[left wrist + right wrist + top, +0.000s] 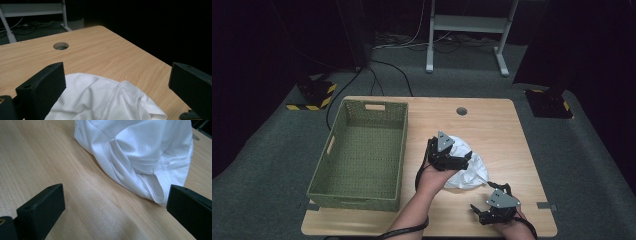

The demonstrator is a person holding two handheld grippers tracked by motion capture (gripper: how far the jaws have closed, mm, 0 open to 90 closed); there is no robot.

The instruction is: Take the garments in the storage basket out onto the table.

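- One white garment (pixel 466 167) lies crumpled on the wooden table (pixel 492 125), right of centre, and one green woven basket (pixel 362 152) stands on the left half with nothing in it.
- Two grippers are at work. The left gripper (pixel 464 161) hangs just over the garment with its jaws spread wide and nothing held; the cloth sits below and between them, untouched by the pads.
- The right gripper (pixel 478 212) rests low near the table's front edge, jaws likewise wide apart and holding nothing, the garment's hem just ahead of it.
- Bare wood runs from the garment to the far edge and to the right edge; between garment and basket there is only a narrow strip.
- The left gripper view picks out a round hole (pixel 61 46) in the tabletop beyond the cloth.
- The right gripper view (pixel 140 155) shows the fabric's fine mesh and a stitched seam, which the high view is too distant to give.
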